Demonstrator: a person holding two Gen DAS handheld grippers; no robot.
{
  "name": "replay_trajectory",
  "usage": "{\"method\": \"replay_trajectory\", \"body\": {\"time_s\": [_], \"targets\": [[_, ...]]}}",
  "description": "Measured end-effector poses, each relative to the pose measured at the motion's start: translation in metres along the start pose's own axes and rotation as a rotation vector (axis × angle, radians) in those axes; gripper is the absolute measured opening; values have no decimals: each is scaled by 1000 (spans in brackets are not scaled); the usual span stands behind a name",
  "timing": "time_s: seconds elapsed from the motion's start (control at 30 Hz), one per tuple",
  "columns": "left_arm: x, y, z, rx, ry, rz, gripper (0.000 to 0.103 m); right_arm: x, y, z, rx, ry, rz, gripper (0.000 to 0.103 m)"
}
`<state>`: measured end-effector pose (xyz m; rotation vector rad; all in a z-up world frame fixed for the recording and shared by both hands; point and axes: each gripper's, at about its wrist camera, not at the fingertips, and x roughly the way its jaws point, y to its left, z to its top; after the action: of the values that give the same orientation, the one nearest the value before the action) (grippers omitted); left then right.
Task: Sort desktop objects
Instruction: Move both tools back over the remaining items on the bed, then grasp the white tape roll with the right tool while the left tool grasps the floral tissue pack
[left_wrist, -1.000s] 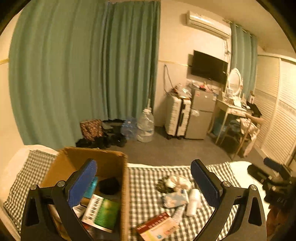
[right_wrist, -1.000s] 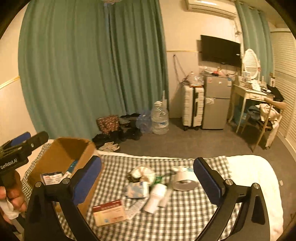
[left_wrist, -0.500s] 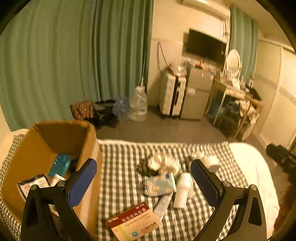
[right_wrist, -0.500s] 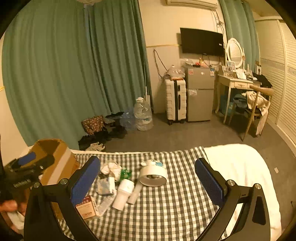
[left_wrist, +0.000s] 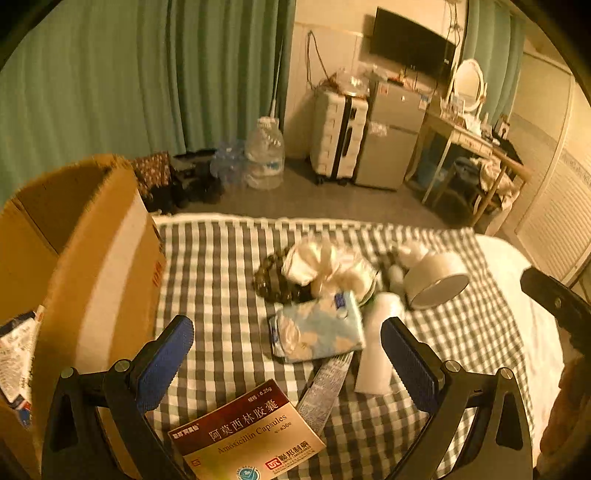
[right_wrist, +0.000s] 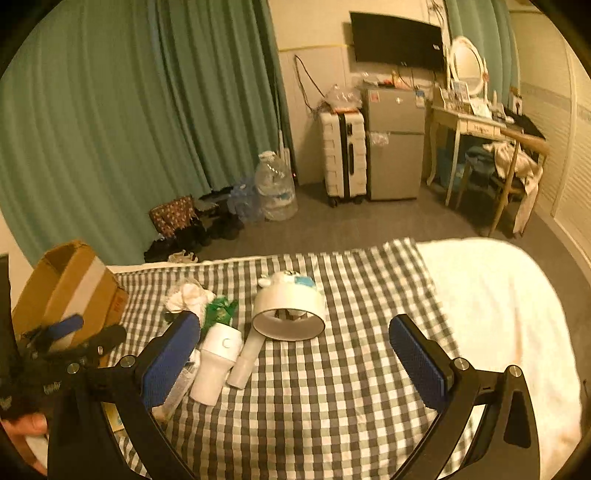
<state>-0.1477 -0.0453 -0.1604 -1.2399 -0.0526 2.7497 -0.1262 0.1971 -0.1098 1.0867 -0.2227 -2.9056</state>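
On checked cloth (left_wrist: 221, 266): medicine box (left_wrist: 247, 435), tissue pack (left_wrist: 317, 332), white bottle (left_wrist: 376, 354), tape roll (left_wrist: 436, 280) heaped together. Cardboard box (left_wrist: 92, 258) at left edge, packets (left_wrist: 16, 354) inside. Left gripper (left_wrist: 286, 362) spread wide, empty, above tissue pack. Right gripper (right_wrist: 295, 363) likewise wide, empty, near tape roll.

Background, ahead of the tool: green curtains (right_wrist: 147, 110) cover the far wall. A large water jug (right_wrist: 275, 188) stands on the grey floor at their foot, with a patterned bag (right_wrist: 173, 216) and dark shoes (right_wrist: 207, 232) to its left. Right of the jug, a white suitcase (right_wrist: 343, 158) stands upright, touching a small silver fridge (right_wrist: 395, 147). A black television (right_wrist: 397, 40) hangs on the wall above the fridge. Further right, a dressing table (right_wrist: 476, 129) carries an oval mirror (right_wrist: 467, 62); clothing (right_wrist: 517, 162) is draped over a wooden chair beside it.
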Motion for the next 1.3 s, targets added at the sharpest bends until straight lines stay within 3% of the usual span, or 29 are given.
{"method": "replay_trajectory", "body": {"time_s": [0.2,0.47,0.63,0.8,1.3], "targets": [[28,4,-10,-20,34,-51,103,35,6,-8,-25,43,-22,103],[58,1,-13,-17,63,-103,103,52,1,-12,-3,28,-64,103],[85,10,-19,-96,155,-177,103,66,7,-11,-11,29,-75,103],[89,16,-13,-130,159,-220,103,81,7,-8,19,42,-79,103],[104,13,-9,-113,192,-229,100,131,8,-17,69,152,-73,103]]}}
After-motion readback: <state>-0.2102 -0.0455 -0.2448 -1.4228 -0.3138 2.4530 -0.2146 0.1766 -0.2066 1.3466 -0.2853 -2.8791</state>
